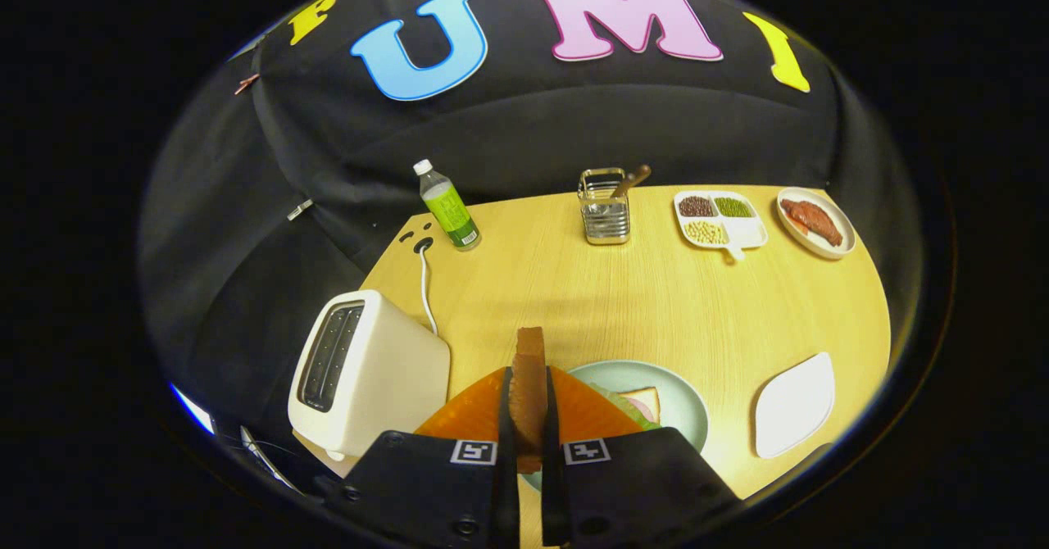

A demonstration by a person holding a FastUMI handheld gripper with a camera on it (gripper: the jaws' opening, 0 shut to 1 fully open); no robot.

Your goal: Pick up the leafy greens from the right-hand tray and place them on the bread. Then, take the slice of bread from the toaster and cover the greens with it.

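Far side of the wooden bench (656, 303): a clear bottle with green label (447, 205) by the cable holes, a metal wire caddy (604, 213) holding a brown-handled utensil, then a white divided dish of beans (719, 221). Just beside it sits a white plate with red-brown meat slices (815, 221).

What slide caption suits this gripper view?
Gripper shut on bread slice above the plate beside the toaster.
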